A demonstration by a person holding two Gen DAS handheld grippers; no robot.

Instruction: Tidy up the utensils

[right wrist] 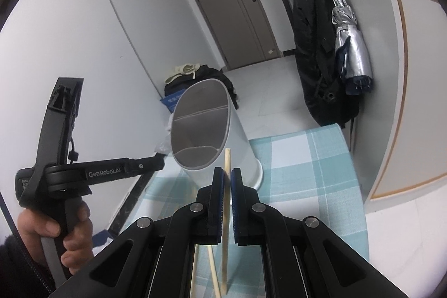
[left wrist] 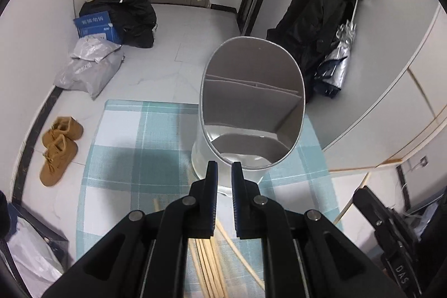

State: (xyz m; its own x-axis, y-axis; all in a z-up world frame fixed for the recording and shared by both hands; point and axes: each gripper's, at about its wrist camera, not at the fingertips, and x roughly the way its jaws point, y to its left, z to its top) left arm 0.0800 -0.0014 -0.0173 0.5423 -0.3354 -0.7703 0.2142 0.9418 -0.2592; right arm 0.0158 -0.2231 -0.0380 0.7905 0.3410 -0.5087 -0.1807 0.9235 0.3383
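Just short of the tilted white holder point(right wrist: 206, 130), right gripper point(right wrist: 227, 175) fingers pinching one light, stiff, slippery chopstick point(right wrist: 226, 203) mid-shaft; left gripper point(left wrist: 225, 169) fingers nearly together, empty.

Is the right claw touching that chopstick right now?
Touching. The right wrist view shows the right claw shut on the chopstick, its pads pressing both sides.

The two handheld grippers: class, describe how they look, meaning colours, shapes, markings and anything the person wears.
Both the left gripper and the right gripper are matte black, with two flat parallel fingers, blue ribbed pads and silver round pivot pins. Seen from the right wrist, the left gripper has a pistol-style handle and white "GenRobot.AI" lettering. A dark sleeve covers the wrist.
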